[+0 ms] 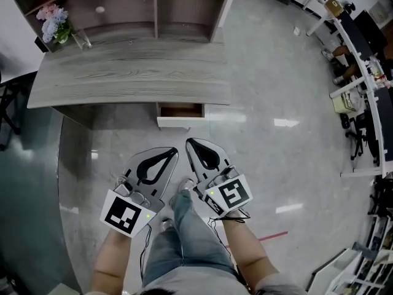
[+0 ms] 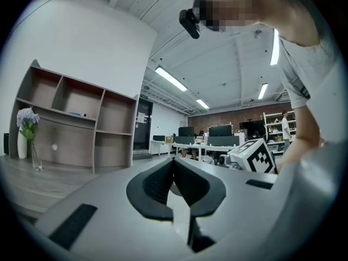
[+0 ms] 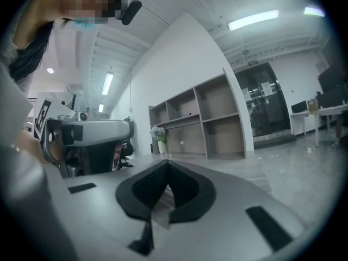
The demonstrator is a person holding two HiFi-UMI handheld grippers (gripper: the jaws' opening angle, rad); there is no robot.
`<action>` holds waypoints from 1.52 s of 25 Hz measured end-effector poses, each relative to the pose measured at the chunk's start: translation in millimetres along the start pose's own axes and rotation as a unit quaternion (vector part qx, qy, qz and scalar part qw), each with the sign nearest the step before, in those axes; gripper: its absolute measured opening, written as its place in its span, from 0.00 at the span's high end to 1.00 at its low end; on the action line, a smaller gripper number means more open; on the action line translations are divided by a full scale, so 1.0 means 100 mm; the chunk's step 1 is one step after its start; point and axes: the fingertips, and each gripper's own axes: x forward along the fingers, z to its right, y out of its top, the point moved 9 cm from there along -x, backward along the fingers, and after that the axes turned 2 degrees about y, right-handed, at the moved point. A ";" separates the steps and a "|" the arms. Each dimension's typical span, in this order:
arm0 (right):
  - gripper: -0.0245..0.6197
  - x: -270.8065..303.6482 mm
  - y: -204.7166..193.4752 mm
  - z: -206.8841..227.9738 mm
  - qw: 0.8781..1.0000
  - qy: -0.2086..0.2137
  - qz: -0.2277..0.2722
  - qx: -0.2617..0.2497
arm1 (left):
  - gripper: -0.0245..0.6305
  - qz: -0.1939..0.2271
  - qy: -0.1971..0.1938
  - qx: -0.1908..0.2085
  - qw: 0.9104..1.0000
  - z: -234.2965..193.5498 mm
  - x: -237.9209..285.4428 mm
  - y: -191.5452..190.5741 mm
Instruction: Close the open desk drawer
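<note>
**A:** Where is the thing that needs shutting?

**B:** The shallow drawer with a flat white front [image 1: 180, 122] sits under the near edge of the long desk with a grey wood-grain top [image 1: 123, 72], towards the desk's right end. It stands out towards the near side. Its white front is clear of the desk edge, and a strip of reddish-brown inside shows between the two.

**A:** Anything lying in it?

**B:** From the head view that strip is narrow and shadowed, so I cannot tell.

**A:** And the tongs?

**B:** The left gripper [image 1: 174, 152] and the right gripper [image 1: 189, 142] hang side by side over the polished pale grey floor [image 1: 276, 91]. They are on the near side of the drawer and apart from it, with their tips pointing far, towards it. The right gripper's tips lie closer to the white front than the left's.

**A:** Open or closed?

**B:** Both closed, gripping nothing. In each gripper view the ribbed black pads [image 2: 155, 182] meet at the tips.

**A:** What else is around?

**B:** An open shelf unit of pale wood [image 1: 123, 5] stands on the far side of the desk. A clear glass vase of pink and blue flowers [image 1: 56, 26] is at the desk's far left corner. The person's leg in blue jeans [image 1: 187, 232] shows between the two forearms
</note>
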 end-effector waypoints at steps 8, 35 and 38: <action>0.95 0.08 -0.47 0.16 1.000 -0.013 -0.010 0.006 | 0.95 -0.015 -0.017 -0.007 1.000 0.01 0.12 -0.50; 0.95 0.78 -2.03 0.92 0.994 -0.091 -0.048 0.034 | 0.95 -0.003 -0.018 -0.021 1.000 -0.15 0.30 -1.71; 0.95 0.85 -2.11 0.96 0.993 -0.093 -0.059 0.038 | 0.95 -0.008 -0.016 -0.019 1.000 -0.19 0.29 -1.72</action>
